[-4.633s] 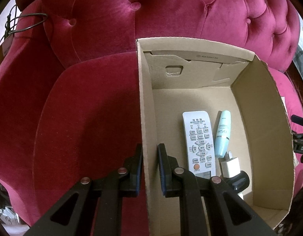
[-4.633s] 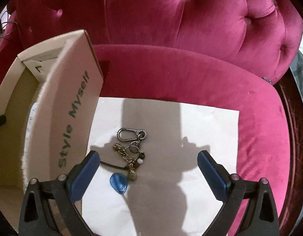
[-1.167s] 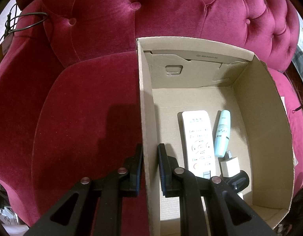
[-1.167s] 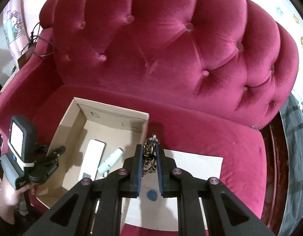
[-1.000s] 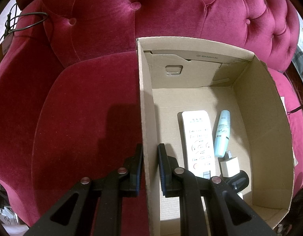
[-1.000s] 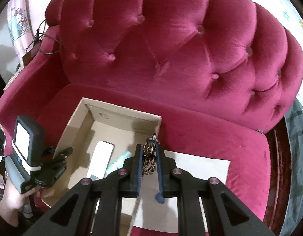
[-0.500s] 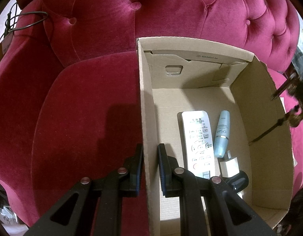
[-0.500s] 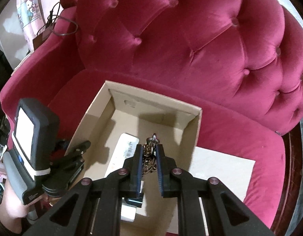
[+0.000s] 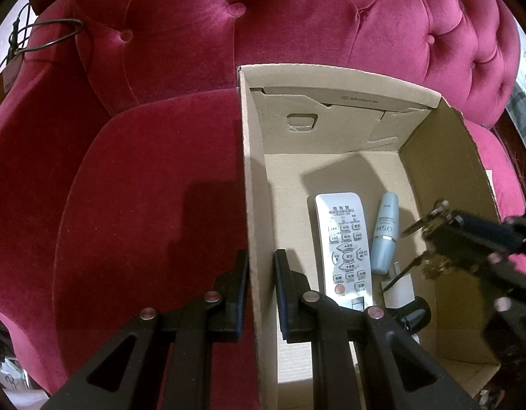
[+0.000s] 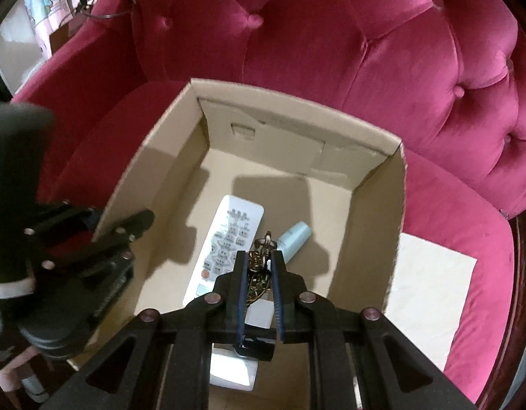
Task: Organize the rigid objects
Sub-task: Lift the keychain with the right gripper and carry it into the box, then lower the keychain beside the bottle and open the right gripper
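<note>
An open cardboard box (image 9: 254, 184) (image 10: 396, 212) sits on a red velvet sofa. In it lie a white remote (image 9: 346, 239) (image 10: 229, 239), a pale blue tube (image 9: 386, 232) (image 10: 295, 237), a white charger plug (image 9: 401, 288) and a black item (image 9: 413, 311). My left gripper (image 9: 259, 266) is shut on the box's left wall. My right gripper (image 10: 259, 266) is shut on a brass keychain (image 10: 258, 273) and holds it above the box's inside; it shows blurred at the right of the left wrist view (image 9: 433, 239).
A white paper sheet (image 10: 430, 294) lies on the seat cushion to the right of the box. The tufted sofa back (image 10: 331, 34) rises behind. A cable (image 9: 47, 34) hangs over the left armrest.
My right gripper picked the keychain up off the white sheet and carried it left, over the box's right wall, down toward the inside. My left gripper kept hold of the left wall.
</note>
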`<state>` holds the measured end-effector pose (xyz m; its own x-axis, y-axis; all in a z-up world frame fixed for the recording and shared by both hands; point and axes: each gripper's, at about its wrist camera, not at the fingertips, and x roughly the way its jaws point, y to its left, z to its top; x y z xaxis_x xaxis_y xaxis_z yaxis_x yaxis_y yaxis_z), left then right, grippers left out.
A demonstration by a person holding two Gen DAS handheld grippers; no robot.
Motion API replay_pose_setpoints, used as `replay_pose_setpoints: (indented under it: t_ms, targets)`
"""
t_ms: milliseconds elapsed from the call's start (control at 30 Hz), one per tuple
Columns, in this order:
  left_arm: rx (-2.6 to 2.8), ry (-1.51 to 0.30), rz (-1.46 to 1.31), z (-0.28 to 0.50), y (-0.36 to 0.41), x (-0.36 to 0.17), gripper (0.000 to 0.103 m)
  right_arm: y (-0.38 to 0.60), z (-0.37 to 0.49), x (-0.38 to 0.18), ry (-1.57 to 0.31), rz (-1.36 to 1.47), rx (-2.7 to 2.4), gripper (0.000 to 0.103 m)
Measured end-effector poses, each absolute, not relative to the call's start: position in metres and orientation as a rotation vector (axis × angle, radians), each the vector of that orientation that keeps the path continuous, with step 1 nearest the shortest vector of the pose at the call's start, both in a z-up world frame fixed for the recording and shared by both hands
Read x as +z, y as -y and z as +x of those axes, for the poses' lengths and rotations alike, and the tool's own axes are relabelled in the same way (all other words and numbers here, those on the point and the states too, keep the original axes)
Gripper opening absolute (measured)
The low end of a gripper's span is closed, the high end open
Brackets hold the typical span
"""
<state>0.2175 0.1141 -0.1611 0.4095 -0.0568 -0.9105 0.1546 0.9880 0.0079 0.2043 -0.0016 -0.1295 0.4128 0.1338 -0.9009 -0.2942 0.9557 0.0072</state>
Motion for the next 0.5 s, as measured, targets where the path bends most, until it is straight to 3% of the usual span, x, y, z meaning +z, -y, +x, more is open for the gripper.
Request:
replay_pose_setpoints:
  t_ms: [500]
  targets:
    - [-0.134,-1.141,0.099,0.218,-0.114,-0.161,0.016,0.003,0.212,-0.177,-1.200,-0.155,0.238,0.013]
